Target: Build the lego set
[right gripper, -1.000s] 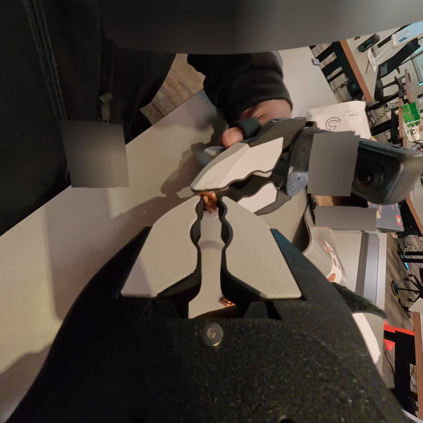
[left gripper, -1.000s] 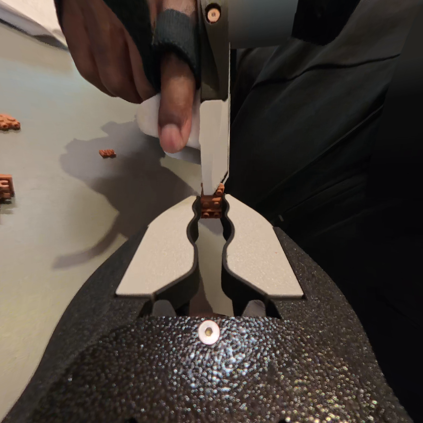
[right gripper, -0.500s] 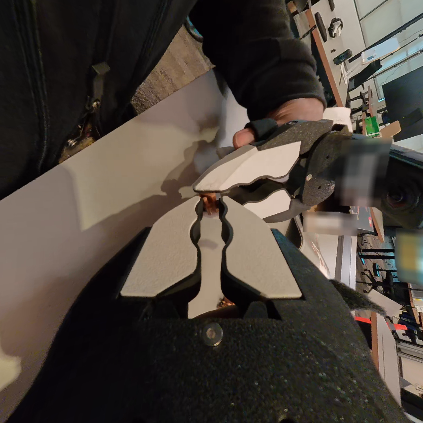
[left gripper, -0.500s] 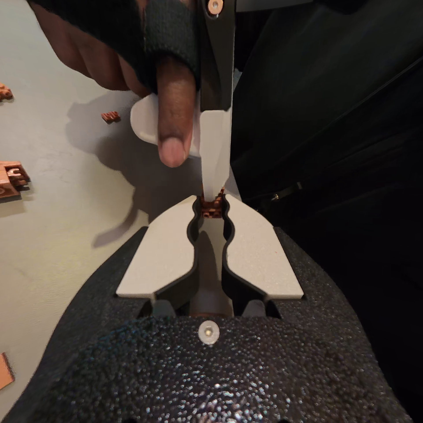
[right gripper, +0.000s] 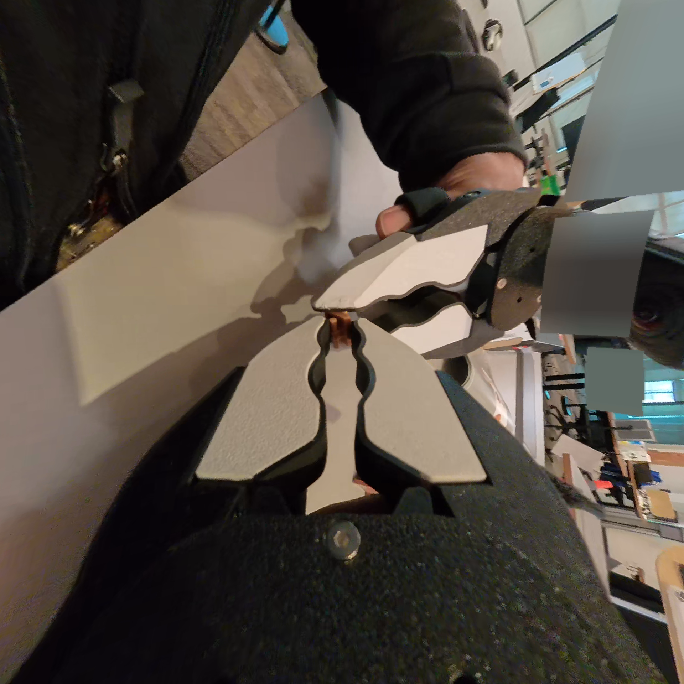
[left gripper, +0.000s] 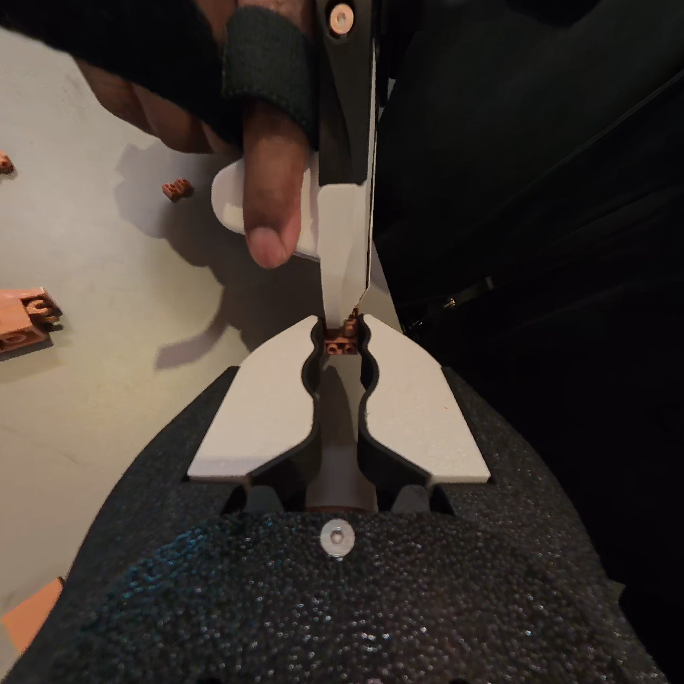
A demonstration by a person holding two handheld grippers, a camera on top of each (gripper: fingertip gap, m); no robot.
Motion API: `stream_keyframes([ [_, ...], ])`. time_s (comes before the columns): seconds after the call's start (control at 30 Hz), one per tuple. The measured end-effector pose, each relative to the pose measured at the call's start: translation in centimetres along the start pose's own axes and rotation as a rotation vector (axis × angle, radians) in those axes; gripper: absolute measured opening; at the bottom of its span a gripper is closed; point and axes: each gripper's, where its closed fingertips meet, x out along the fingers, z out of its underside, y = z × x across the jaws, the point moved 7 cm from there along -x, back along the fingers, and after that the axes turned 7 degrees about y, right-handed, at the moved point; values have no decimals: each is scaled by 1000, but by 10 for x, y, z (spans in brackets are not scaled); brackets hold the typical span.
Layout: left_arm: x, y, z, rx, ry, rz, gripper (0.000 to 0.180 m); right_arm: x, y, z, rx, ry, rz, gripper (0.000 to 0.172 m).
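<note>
A small brown brick assembly hangs above the pale table, close to its near edge; the left gripper clamps it narrowly, both pads pressed on its sides; the right gripper comes in crosswise and pinches the same piece, tips crowding together; loose brown bricks lie well apart to the left, with open tabletop between; a dark jacket fills the right.

Beside the pale counter, orange-brown studded plastic bricks are cut off by the left edge; the small orange-brown brick piece is partly hidden by white fingers.
</note>
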Motion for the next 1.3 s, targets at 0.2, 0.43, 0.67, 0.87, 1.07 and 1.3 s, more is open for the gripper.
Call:
stream_keyframes([
  [0.2, -3, 2, -4, -12, 71, 44, 16, -3, 0, -5, -49, 15, 82, 10],
  [0.43, -3, 6, -5, 8, 66, 60, 16, -2, -1, -10, -82, 28, 105, 10],
  [0.67, -4, 7, -6, 11, 72, 57, 16, -3, -2, -11, -107, 22, 145, 10],
  [0.87, -6, 11, -11, 29, 63, 37, 16, -4, -4, -14, -154, 12, 222, 10],
  [1.07, -4, 14, -19, 39, 86, 30, 16, -5, -5, -15, -169, 27, 257, 10],
  [1.3, -11, 14, -22, 38, 148, 1, 21, -8, -4, -16, -151, 47, 297, 10],
])
